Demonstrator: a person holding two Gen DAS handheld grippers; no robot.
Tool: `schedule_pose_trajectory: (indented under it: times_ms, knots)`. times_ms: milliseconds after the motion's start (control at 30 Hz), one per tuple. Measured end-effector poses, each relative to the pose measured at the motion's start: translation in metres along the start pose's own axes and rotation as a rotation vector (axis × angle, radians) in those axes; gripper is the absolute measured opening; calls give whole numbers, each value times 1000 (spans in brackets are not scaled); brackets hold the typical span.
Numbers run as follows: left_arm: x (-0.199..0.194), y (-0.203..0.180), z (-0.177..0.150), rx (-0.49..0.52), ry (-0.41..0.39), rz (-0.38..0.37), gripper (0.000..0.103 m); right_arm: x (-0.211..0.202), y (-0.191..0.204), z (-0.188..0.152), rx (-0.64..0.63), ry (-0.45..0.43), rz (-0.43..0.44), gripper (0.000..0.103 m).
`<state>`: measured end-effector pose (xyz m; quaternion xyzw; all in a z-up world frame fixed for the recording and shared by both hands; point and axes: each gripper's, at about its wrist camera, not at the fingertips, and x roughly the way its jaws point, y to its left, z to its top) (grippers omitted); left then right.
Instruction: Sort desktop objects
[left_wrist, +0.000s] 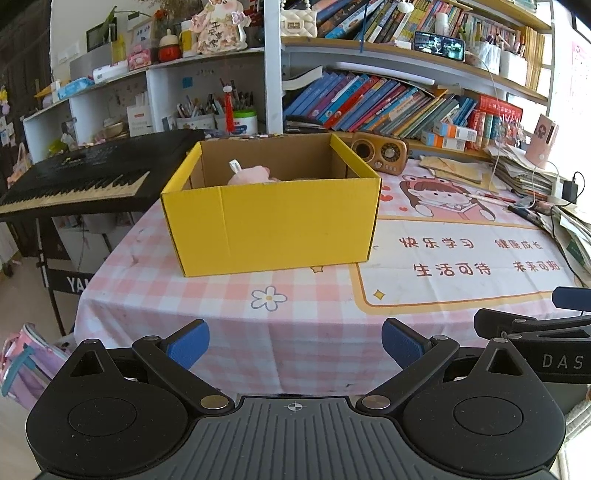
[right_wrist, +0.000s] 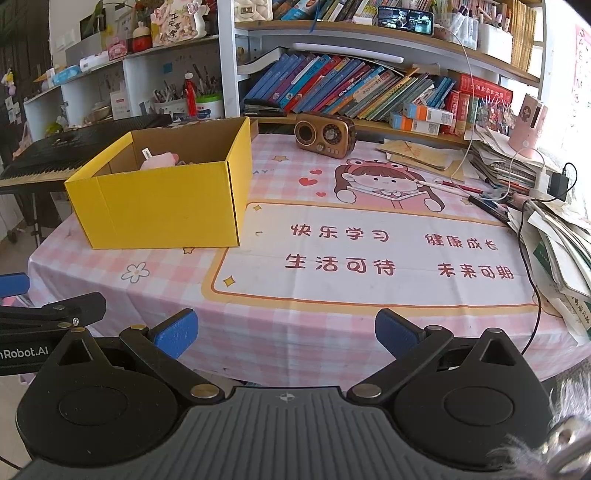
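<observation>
Pink-checked cloth covers my desk (right_wrist: 332, 332), with a cartoon girl and red characters printed across its middle, and crowded bookshelves (right_wrist: 351, 88) rise behind it. Far to the left a black keyboard (left_wrist: 74, 177) stands on its frame beside the desk edge. Next comes the yellow cardboard box (left_wrist: 269, 221), open at the top and sitting on the left part of the cloth; a pink soft toy (left_wrist: 251, 175) with a white tag lies inside it, only its top showing over the front wall. What else lies in the box I cannot tell. Right of the box, near the back of the desk, sits a small brown retro radio (right_wrist: 325, 134). Farther right, pens and a cable lie near a tall heap of papers and books (right_wrist: 554, 229) along the right edge.

My left gripper (left_wrist: 295, 341) hangs low at the near edge of the desk, facing the box, its blue-padded fingers spread wide with nothing between them. My right gripper (right_wrist: 286, 332) sits just beside it, facing the printed panel, likewise spread wide and holding nothing. Each tool shows at the edge of the other's view.
</observation>
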<state>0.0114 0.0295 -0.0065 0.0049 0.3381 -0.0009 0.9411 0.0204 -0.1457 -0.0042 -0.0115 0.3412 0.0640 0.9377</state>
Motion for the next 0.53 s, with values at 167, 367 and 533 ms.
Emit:
schedule_pose_trajectory:
  times_ms: [167,367,533]
  knots:
    - [-1,0,0,-6,-3,-6,101,1,0,-1,0,3,0,103]
    - [-4,0,-2,-20,-26,-30,101,2,1,-3,-3,8,5,103]
    - [-4,-3,0,-6,-22,-14,101,3,0,-3,-3,11,4,103]
